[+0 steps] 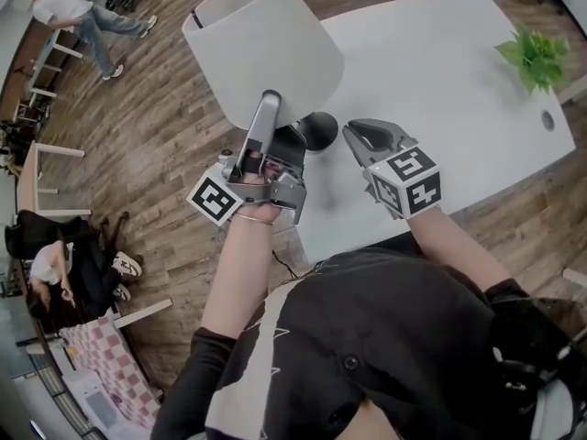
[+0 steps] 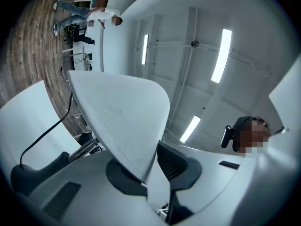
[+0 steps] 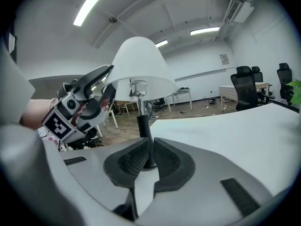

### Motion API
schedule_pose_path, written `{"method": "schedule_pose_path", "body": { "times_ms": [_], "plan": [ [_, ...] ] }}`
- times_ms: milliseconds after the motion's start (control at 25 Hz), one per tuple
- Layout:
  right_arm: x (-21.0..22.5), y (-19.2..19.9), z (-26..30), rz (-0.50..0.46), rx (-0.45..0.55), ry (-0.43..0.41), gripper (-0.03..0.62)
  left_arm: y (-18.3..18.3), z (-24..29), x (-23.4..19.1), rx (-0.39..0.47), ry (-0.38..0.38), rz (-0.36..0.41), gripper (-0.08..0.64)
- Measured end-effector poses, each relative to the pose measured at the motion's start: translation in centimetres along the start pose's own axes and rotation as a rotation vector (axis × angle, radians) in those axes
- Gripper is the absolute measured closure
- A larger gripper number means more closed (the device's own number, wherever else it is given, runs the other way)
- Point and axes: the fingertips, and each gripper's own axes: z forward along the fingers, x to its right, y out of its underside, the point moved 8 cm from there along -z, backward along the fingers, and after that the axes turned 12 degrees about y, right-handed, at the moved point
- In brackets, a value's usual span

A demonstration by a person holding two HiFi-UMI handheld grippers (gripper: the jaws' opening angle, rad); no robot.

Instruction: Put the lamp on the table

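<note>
The lamp has a white shade [image 1: 261,44] and a black base [image 1: 323,128] that sits over the near left corner of the white table [image 1: 440,81]. My left gripper [image 1: 271,101] is shut on the shade's lower rim, which shows as a thin white edge [image 2: 141,140] between the pads. My right gripper [image 1: 353,136] hovers just right of the base, its jaws shut with nothing between them. In the right gripper view the black stem [image 3: 142,126] rises straight ahead beyond the closed right gripper [image 3: 149,160], under the shade [image 3: 138,67]. Whether the base touches the table I cannot tell.
A small green plant [image 1: 535,55] and a round hole [image 1: 548,119] are at the table's far right. The lamp's black cord [image 2: 47,131] trails toward the wooden floor [image 1: 156,126]. One person walks at the top left [image 1: 73,15]; another sits at the left [image 1: 55,269].
</note>
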Motion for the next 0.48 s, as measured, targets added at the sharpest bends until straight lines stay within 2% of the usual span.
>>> {"method": "schedule_pose_path", "body": {
  "times_ms": [160, 480],
  "plan": [
    [0.8, -0.3, -2.2, -0.011, 0.033, 0.057, 0.548, 0.4, -0.3, 0.2, -0.014, -0.009, -0.001, 0.479],
    [3.7, 1.0, -6.7, 0.027, 0.019, 0.173, 0.548, 0.9, -0.3, 0.4, -0.031, -0.018, -0.028, 0.479]
  ]
}}
